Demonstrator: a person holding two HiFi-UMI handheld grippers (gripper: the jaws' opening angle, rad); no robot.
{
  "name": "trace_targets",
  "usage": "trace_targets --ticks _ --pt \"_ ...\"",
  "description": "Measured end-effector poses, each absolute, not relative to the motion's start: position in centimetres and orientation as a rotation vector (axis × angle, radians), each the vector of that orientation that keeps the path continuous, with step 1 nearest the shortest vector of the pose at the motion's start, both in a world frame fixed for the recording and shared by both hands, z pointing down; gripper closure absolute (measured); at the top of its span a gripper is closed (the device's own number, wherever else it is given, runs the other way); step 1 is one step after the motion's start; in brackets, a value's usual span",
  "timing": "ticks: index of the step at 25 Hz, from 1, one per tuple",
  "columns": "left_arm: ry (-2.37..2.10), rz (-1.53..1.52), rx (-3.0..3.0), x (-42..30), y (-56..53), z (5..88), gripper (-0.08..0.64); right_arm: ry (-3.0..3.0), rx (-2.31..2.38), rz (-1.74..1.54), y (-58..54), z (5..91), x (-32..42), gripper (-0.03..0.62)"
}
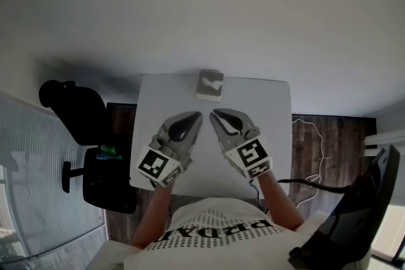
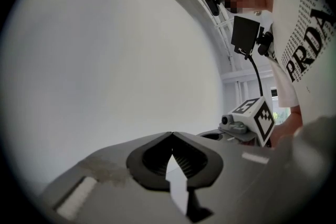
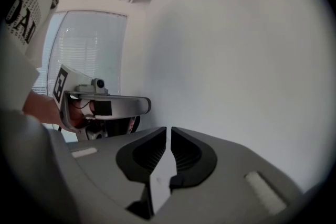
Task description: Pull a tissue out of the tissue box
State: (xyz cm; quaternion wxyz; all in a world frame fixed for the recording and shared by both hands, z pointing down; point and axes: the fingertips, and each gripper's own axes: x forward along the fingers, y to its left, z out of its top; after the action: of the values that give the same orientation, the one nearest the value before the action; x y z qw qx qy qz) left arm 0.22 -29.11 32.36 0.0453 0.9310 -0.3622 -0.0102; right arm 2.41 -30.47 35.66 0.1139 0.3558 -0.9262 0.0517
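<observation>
Left tool [image 1: 198,114] closed | right tool [image 1: 213,112] barely ajar | tissue box [image 1: 209,85] at far edge of table [image 1: 158,98], open tabletop between

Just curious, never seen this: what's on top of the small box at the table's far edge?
A white tissue sticks up from the top of the tissue box. Whatever is left inside is hidden by its walls.

A white desk [image 1: 158,98] stands on a dark wooden floor [image 1: 332,136]. A black office chair [image 1: 76,112] sits beside its left edge, and a thin cable [image 1: 311,169] lies to its right.
</observation>
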Motion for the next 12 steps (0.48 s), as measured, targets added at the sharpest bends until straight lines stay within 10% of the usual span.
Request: trace_targets --ticks 12 --pt "-1.005 -0.004 2.815 -0.4 -33.3 35.8 0.566 -2.611 1.092 0.175 -35.2 38.9 2.2 0.532"
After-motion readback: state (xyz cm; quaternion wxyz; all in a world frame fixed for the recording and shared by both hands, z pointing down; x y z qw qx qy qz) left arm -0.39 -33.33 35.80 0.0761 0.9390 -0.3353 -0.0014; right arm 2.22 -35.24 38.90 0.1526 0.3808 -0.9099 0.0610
